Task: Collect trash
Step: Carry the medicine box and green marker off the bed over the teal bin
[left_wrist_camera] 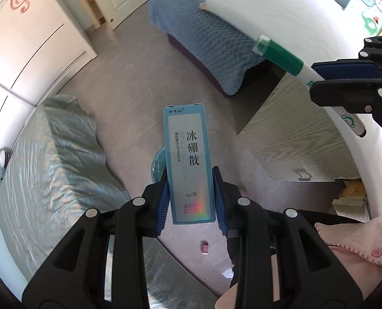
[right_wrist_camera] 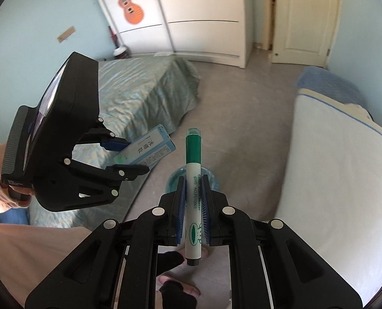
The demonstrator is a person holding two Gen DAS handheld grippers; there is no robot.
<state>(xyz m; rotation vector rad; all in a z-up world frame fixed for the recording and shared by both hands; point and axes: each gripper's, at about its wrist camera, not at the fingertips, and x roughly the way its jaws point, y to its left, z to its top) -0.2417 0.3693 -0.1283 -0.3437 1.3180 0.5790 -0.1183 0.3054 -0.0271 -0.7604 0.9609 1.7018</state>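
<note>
Tongs on both sides are gripping trash: the left tongs [left_wrist_camera: 191, 198] are clamping a pale blue medicine box [left_wrist_camera: 188, 164] by its long edges, blue pads pressing its lower half, box standing upright in the left wrist view; the right tongs [right_wrist_camera: 193, 206] are pinching a green-capped marker [right_wrist_camera: 193, 195] around mid-barrel, cap pointing forward, tip hanging back past the pads. Both items are riding in the air above the grey floor [right_wrist_camera: 242, 128], between the green-covered bed [right_wrist_camera: 144, 92] and the white mattress [right_wrist_camera: 332, 180]. A translucent teal bin [right_wrist_camera: 211, 177] is sitting on the floor right behind the marker in the right view, and peeking out beside the box [left_wrist_camera: 157, 162] in the left view. Judgement: pickup looks done, carry-and-drop step is under way. Next move is likely calling for lowering each item over the bin mouth and easing the pads apart one side at a time, keeping the two tools from knocking together. A small red scrap [left_wrist_camera: 205, 247] is lying on the floor, possibly still to be gathered.
</note>
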